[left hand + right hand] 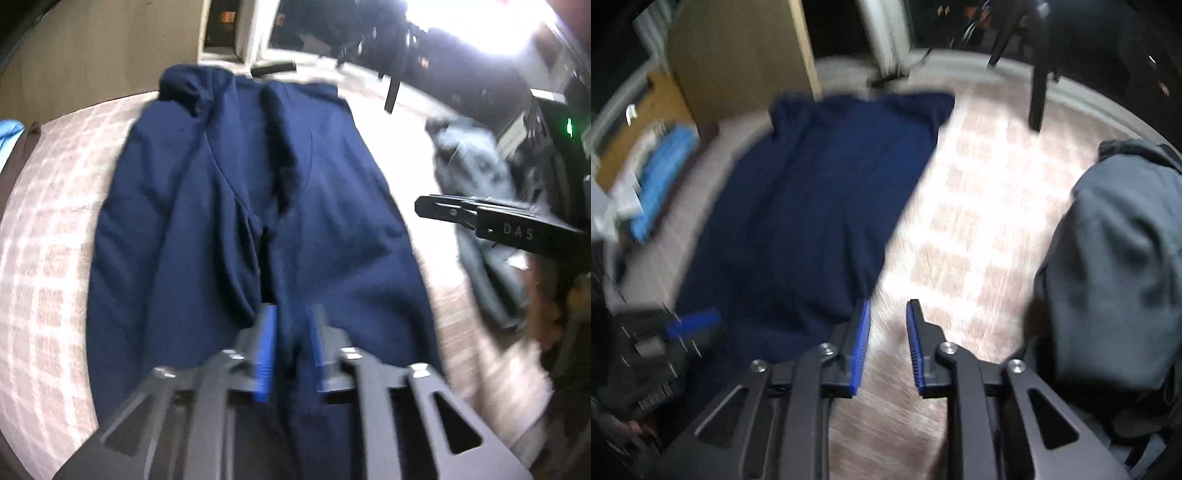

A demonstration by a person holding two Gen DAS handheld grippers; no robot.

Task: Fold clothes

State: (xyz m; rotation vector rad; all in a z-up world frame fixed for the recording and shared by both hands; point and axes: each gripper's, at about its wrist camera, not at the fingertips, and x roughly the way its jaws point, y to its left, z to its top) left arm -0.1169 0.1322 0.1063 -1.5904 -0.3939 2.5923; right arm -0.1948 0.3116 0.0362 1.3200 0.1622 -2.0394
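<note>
Garment (258, 221) in navy, that's our piece, lying flat on the checked cover (55, 258) and running from six o'clock up to twelve in the left view. We see the left gripper (291, 332) with fabric bunched between its blue pads, closed down on the near edge. The right gripper (888, 314) hangs over bare cover with a clear gap, nothing held. A grey bundle of clothing (1115, 266) sits at three o'clock.

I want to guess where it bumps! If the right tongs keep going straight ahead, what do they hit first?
Probably the checked bed cover; the open right tongs point just past the navy garment's edge. Depth is unclear.
</note>
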